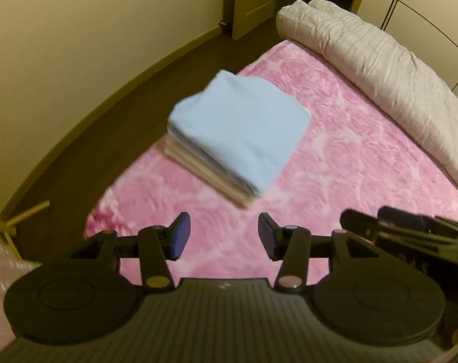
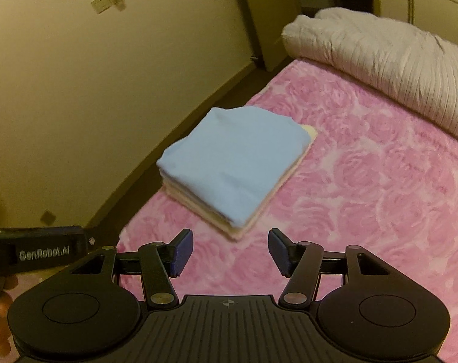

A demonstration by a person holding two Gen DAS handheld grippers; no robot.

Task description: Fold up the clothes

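Note:
A folded light blue garment [image 1: 241, 127] lies on top of a stack of folded cream and white clothes [image 1: 198, 166] near the left edge of the pink bed [image 1: 334, 181]. The stack also shows in the right wrist view [image 2: 232, 163], with cream layers [image 2: 244, 228] under the blue. My left gripper [image 1: 224, 236] is open and empty, hovering short of the stack. My right gripper [image 2: 230, 252] is open and empty, also short of the stack. The right gripper's body [image 1: 410, 230] shows at the right of the left wrist view.
A rolled grey-white duvet [image 1: 380, 60] lies along the far right of the bed, and shows in the right wrist view [image 2: 395, 54]. Dark floor [image 1: 107, 127] and a cream wall [image 1: 77, 45] run along the left. A door [image 1: 253, 0] stands at the back.

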